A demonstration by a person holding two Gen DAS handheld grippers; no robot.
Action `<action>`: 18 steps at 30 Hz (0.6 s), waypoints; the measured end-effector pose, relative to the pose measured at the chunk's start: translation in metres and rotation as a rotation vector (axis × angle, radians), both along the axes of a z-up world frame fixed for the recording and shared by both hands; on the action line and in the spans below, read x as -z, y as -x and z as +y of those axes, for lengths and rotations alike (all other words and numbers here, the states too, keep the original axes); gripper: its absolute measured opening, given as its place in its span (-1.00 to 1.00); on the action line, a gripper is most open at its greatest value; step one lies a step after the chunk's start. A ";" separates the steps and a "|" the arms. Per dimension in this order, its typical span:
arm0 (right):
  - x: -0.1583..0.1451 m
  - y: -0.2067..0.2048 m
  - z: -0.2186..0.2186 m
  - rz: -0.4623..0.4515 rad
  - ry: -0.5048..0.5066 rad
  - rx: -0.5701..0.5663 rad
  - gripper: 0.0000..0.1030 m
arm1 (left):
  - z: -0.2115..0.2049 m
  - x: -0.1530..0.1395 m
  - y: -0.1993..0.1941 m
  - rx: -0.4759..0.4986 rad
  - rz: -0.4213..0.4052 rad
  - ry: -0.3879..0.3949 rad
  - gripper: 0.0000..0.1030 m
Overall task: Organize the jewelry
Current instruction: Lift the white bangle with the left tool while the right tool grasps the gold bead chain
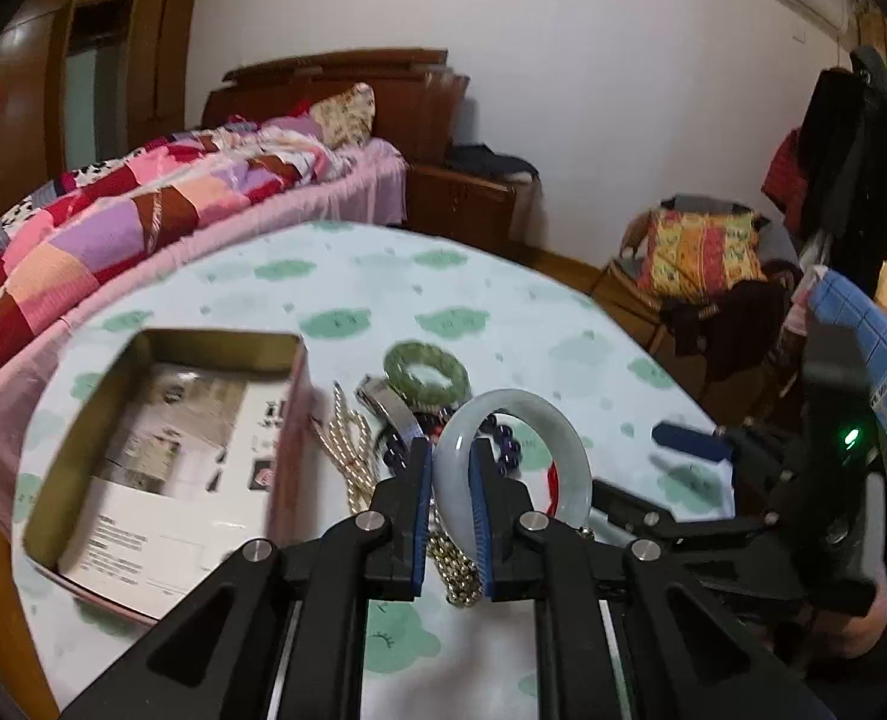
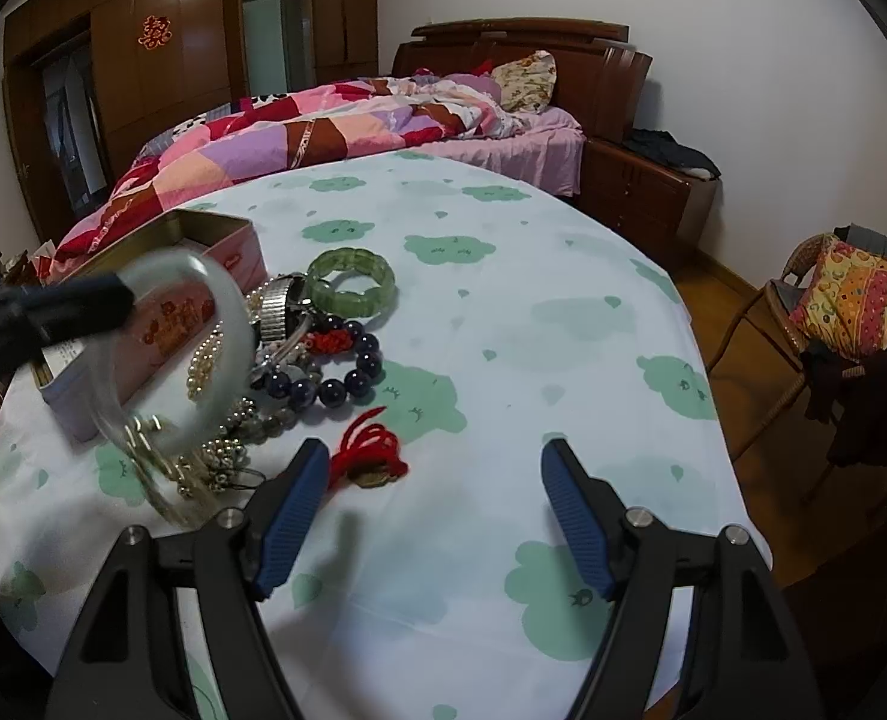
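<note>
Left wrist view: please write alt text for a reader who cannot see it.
The left tongs are shut on a pale jade bangle, held upright above a heap of jewelry on a table with a cloud-print cloth. An open tin with printed paper inside stands to the left; a green bead bracelet lies behind the heap.

Both wrist views look close across the jewelry-strewn table point(image 1: 347, 294) toward the bed point(image 2: 335, 132).

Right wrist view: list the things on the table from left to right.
Pale jade bangle held by the left gripper → pink tin box → green bead bracelet → right gripper, open.
</note>
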State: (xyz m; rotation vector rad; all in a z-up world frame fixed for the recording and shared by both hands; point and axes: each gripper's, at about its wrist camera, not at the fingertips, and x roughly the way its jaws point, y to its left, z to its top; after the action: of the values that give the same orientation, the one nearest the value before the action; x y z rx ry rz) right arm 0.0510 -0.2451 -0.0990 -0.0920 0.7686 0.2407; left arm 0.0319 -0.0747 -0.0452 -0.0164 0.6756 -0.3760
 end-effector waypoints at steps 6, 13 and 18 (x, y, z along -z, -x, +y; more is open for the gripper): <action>0.001 0.001 0.003 0.003 0.004 -0.016 0.46 | 0.008 -0.018 0.004 -0.022 -0.054 0.016 -0.78; 0.007 0.002 0.009 0.019 0.019 -0.040 0.46 | 0.008 -0.018 0.001 -0.036 -0.072 0.004 -0.78; 0.002 0.006 0.016 0.009 0.006 -0.088 0.37 | 0.016 -0.021 0.002 -0.060 -0.090 0.009 -0.78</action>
State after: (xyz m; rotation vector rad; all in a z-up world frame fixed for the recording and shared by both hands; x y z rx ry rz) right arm 0.0447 -0.2293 -0.1008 -0.1305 0.7749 0.3229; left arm 0.0304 -0.0586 -0.0246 -0.0277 0.5836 -0.3204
